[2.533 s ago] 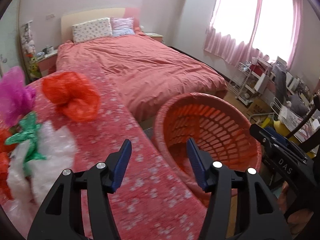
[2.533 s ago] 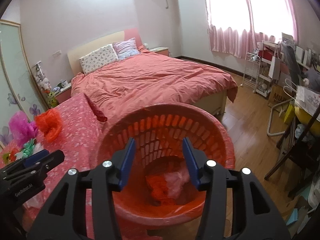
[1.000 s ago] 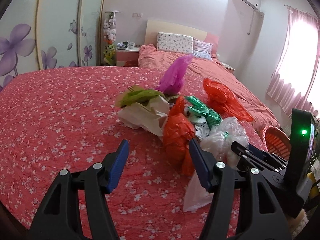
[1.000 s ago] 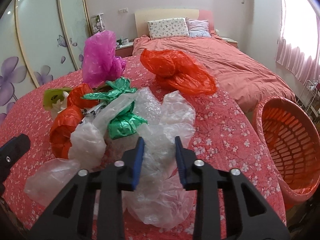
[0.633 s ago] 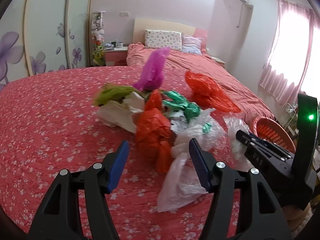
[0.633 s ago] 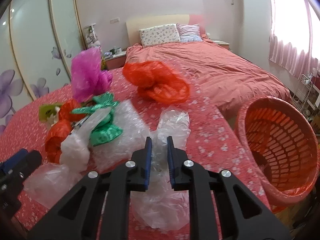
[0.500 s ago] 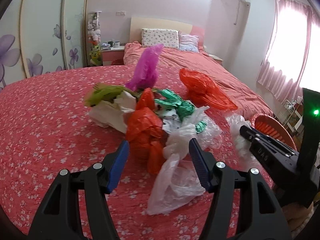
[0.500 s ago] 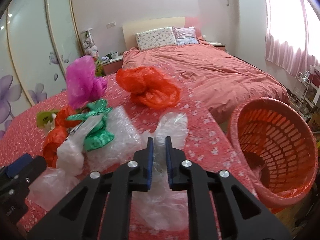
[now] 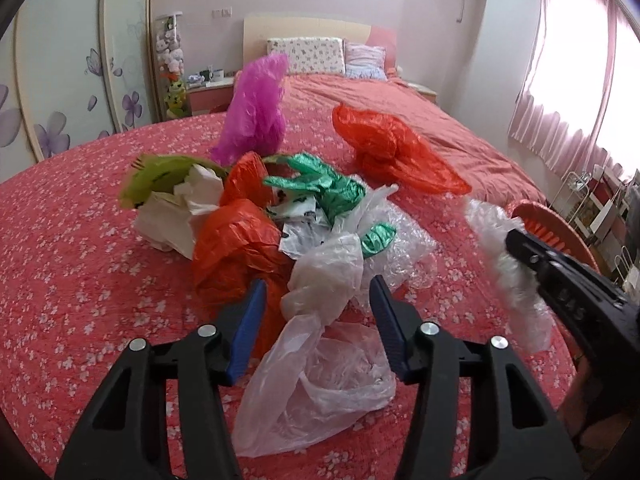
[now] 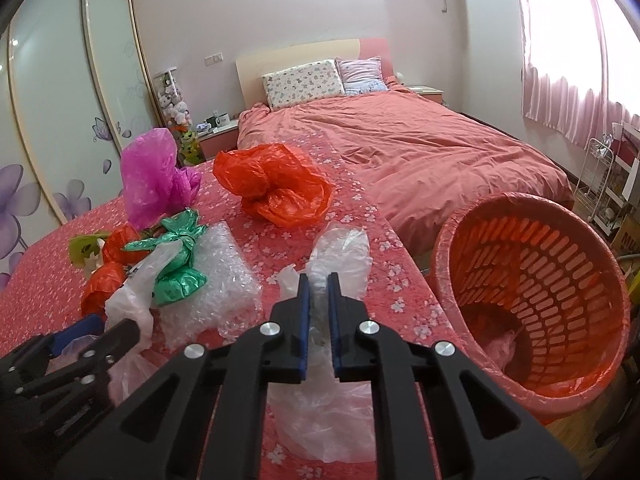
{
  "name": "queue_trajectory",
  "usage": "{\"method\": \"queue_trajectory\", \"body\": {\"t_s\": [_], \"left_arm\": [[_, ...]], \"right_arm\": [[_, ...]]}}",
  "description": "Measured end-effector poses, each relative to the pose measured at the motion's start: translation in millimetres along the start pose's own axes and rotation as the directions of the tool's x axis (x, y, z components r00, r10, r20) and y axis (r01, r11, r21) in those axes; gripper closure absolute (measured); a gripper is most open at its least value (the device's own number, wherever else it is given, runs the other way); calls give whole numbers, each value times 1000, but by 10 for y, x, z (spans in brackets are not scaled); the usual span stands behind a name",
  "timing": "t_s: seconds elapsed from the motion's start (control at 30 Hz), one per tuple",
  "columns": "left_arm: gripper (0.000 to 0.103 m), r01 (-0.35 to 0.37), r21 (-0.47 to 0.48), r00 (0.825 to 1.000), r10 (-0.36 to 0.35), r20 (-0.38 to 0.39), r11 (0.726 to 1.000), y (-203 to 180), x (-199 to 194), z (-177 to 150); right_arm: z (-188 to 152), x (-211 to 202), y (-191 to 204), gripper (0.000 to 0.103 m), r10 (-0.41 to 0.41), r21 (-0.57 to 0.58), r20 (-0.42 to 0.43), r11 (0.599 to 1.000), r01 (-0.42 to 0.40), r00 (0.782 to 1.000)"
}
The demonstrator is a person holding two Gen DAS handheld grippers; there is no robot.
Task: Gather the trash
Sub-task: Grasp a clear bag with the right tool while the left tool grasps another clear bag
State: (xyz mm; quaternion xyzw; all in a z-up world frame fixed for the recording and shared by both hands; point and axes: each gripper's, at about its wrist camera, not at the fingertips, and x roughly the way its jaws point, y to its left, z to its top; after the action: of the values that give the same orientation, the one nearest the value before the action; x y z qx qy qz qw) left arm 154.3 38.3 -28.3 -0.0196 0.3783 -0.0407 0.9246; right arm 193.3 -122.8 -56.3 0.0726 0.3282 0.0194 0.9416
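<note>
Right gripper (image 10: 318, 280): tilted downward, jaws clamped tight on a clear plastic bag (image 10: 340, 256). Left gripper (image 9: 316, 300): tilted downward, jaws part-open and just been closing around crumpled clear plastic (image 9: 324, 276).

Both grippers match: the left gripper (image 9: 316, 316) and right gripper (image 10: 318, 312) have matte black plastic frames with triangular cut-outs, silver round screw heads at the pivots, and blue ribbed fingers (image 9: 245, 330) — white lettering marks the right one's side.
</note>
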Motion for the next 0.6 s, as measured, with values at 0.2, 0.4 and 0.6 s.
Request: {"method": "queue_trajectory", "body": {"t_s": [0.2, 0.4, 0.6], "left_arm": [[66, 12, -1, 1000, -12, -24, 1000, -28, 78, 4], [74, 46, -13, 999, -46, 9, 999, -18, -51, 49], [75, 63, -14, 997, -63, 53, 998, -41, -195, 136]], "right_arm": [[1, -42, -59, 93, 0, 7, 3, 1000, 0, 1000], [26, -128, -126, 93, 1, 9, 18, 1000, -1, 1000], [78, -221, -152, 93, 7, 13, 40, 1000, -8, 999]]}}
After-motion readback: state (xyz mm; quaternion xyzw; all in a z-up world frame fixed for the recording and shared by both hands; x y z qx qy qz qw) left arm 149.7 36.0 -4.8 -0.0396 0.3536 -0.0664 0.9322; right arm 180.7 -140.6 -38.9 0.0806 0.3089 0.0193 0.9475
